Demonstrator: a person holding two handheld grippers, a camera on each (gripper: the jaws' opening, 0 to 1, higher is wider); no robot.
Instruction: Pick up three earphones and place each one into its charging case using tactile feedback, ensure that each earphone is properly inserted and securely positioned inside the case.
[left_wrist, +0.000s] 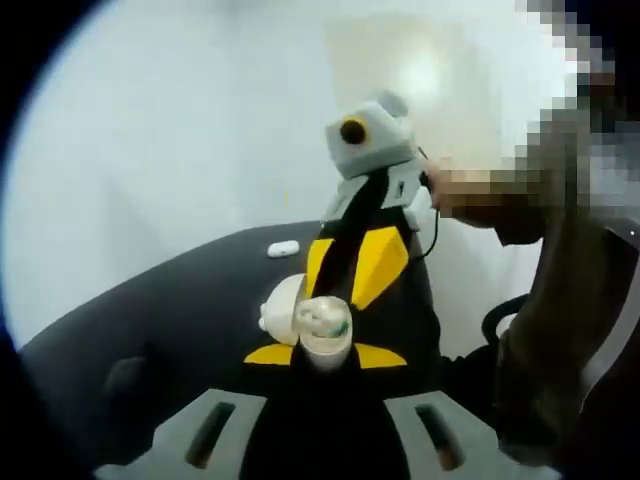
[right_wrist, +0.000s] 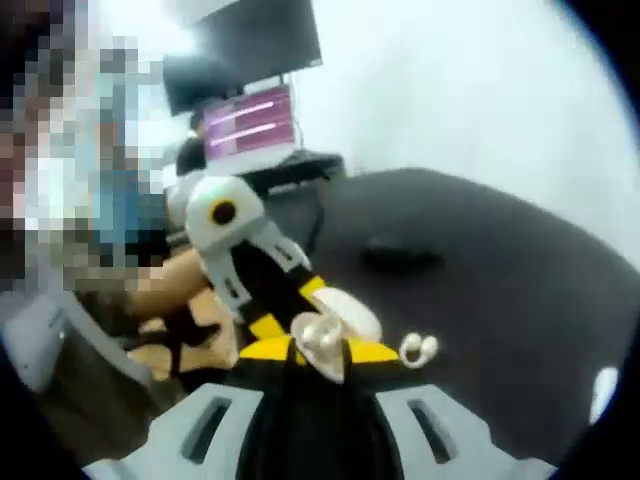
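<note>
White and blurred, the open charging case (left_wrist: 305, 322) sits between both tongs above the dark bench (left_wrist: 180, 300). The left tongs (left_wrist: 325, 357) pinch it from below; what lies inside is hard to make out. The right tongs (right_wrist: 318, 352) meet it too, though their grip cannot be told. One earphone (right_wrist: 418, 348) lies just right, another white piece (left_wrist: 283, 249) farther off.
</note>
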